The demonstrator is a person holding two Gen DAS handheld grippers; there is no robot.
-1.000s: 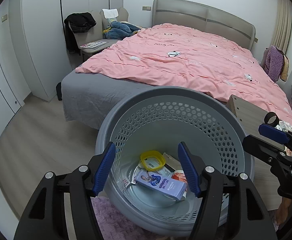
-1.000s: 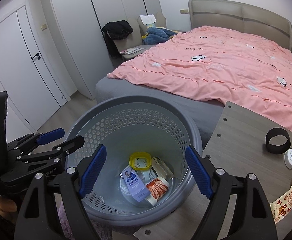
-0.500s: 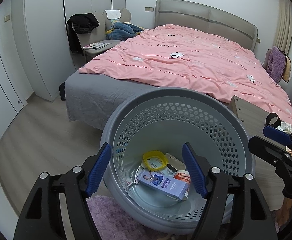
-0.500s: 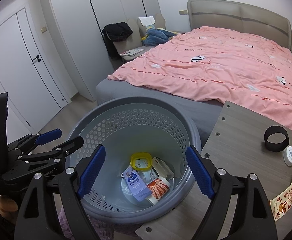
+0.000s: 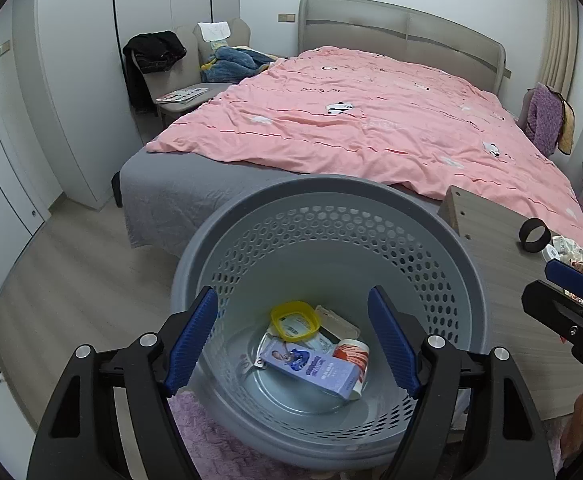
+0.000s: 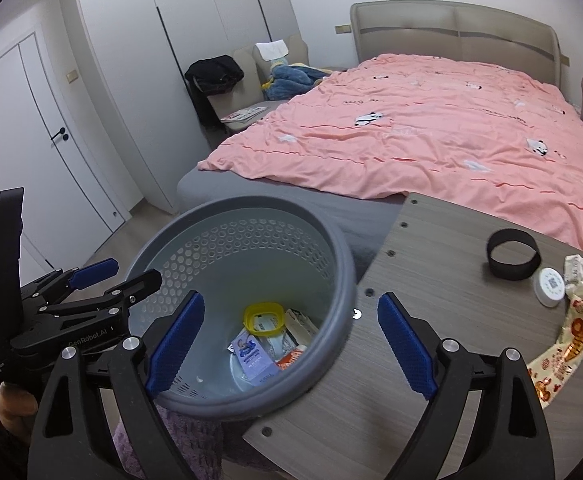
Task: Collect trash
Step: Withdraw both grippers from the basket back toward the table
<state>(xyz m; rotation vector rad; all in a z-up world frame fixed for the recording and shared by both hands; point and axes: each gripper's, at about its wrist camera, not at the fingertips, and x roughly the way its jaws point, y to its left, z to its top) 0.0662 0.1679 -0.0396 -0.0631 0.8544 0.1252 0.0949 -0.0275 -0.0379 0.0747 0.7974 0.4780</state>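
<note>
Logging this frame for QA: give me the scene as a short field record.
left gripper: open, empty, over basket
right gripper: open, empty, over the basket-table edge
basket: grey, perforated, beside table
in basket: yellow lid, purple carton, red-white cup
table: black ring, white cap, snack wrapper

White wardrobe [image 5: 91, 80], pale wood floor [image 5: 71, 272], bed [image 5: 371, 128] under pink duvet, grey headboard [image 6: 455, 24].

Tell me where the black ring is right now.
In the right wrist view the black ring stands on the wooden table toward its far right, just left of the small white round cap and the crumpled snack wrapper, with the pink bedspread behind it.
</note>
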